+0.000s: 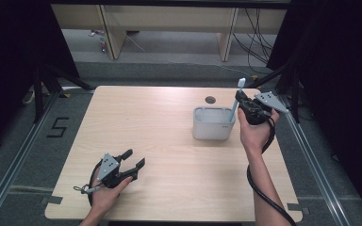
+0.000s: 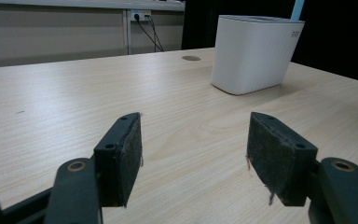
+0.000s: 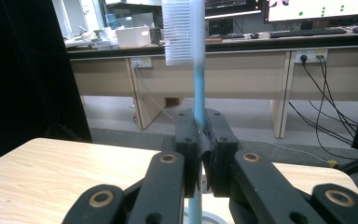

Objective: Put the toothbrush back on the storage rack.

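A blue and white toothbrush point(image 1: 236, 100) stands almost upright, bristles up, its lower end inside the white ribbed cup point(image 1: 212, 123) on the right half of the table. My right gripper point(image 1: 240, 100) is shut on the toothbrush handle just above the cup's right end. In the right gripper view the handle point(image 3: 199, 93) rises between the pressed pads, with the white bristle head point(image 3: 178, 31) at the top. My left gripper point(image 1: 134, 159) rests near the table's front left, jaws wide apart with nothing between them. The left gripper view has the cup point(image 2: 253, 53) ahead to the right.
The wooden table point(image 1: 146, 127) has a round cable hole point(image 1: 210, 100) behind the cup. Desk legs and loose cables stand on the floor beyond the far edge. Dark curtains and metal stands flank both sides. Bare tabletop lies between the two grippers.
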